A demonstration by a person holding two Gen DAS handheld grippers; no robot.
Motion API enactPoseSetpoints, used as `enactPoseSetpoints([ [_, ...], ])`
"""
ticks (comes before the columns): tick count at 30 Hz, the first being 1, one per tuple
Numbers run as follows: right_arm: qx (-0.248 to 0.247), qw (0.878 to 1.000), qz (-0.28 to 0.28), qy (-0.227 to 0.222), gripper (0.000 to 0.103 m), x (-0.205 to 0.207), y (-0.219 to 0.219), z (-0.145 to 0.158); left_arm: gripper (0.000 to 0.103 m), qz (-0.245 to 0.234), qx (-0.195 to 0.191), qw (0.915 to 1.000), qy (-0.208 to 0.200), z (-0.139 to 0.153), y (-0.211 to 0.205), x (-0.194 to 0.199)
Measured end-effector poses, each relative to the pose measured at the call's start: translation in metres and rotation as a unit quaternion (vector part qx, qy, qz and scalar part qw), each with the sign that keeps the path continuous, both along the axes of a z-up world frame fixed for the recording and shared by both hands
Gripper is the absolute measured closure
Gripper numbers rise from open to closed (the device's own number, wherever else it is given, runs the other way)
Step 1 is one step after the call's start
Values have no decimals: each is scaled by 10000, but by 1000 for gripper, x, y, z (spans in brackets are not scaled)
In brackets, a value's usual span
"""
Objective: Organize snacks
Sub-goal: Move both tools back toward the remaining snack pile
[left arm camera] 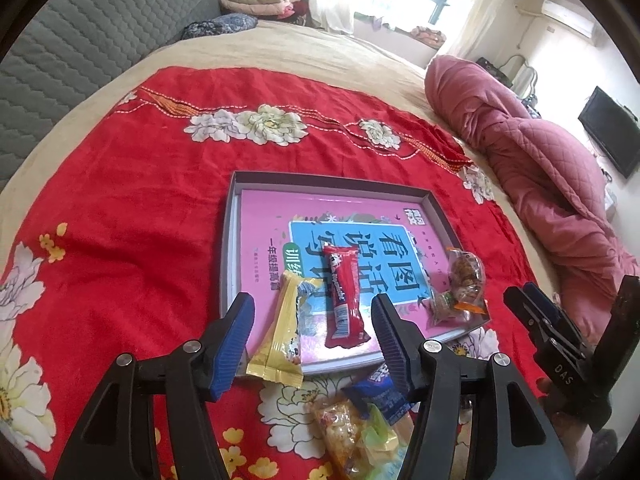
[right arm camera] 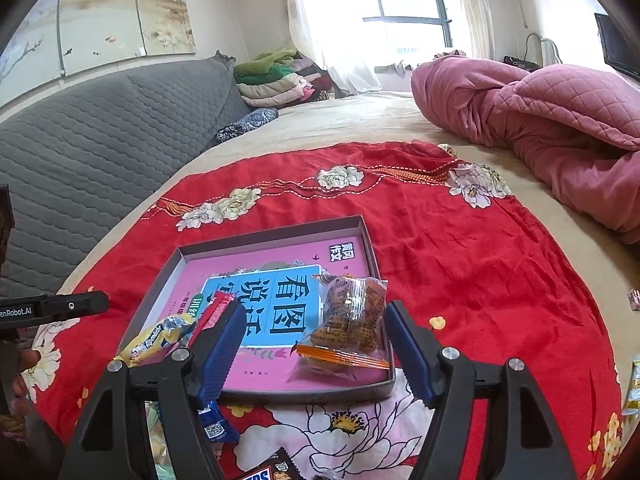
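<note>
A shallow grey box tray [left arm camera: 320,178] [right arm camera: 272,232] with a pink book inside lies on the red flowered cloth. A red snack bar [left arm camera: 344,292] [right arm camera: 216,306] lies in it, and a yellow packet [left arm camera: 286,332] [right arm camera: 160,336] hangs over its near rim. Both show between the spread blue pads of my left gripper [left arm camera: 314,340], which hovers open and touches neither. A clear packet with an orange seal [left arm camera: 464,280] [right arm camera: 348,320] lies in the tray's right corner. My right gripper [right arm camera: 316,348] [left arm camera: 576,300] stands open around it, pads apart from it.
Loose snacks lie on the cloth in front of the tray: a blue packet [left arm camera: 380,396] [right arm camera: 212,424], a clear yellowish bag [left arm camera: 340,432] and a dark bar [right arm camera: 272,468]. Another yellow packet [right arm camera: 634,388] is at the far right. A pink quilt [right arm camera: 540,120] is heaped behind.
</note>
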State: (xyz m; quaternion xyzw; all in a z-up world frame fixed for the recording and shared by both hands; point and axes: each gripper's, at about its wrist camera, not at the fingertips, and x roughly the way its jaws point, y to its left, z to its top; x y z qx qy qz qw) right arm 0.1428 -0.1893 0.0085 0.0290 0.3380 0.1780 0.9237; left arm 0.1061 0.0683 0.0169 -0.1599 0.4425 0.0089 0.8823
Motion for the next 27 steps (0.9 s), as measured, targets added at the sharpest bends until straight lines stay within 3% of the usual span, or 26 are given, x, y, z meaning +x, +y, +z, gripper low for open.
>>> enactPoseSetpoints([
  [27,35,9998,-85,186,28,-38,0,15,40,-642,-104,9978,152,-10,-20,-24],
])
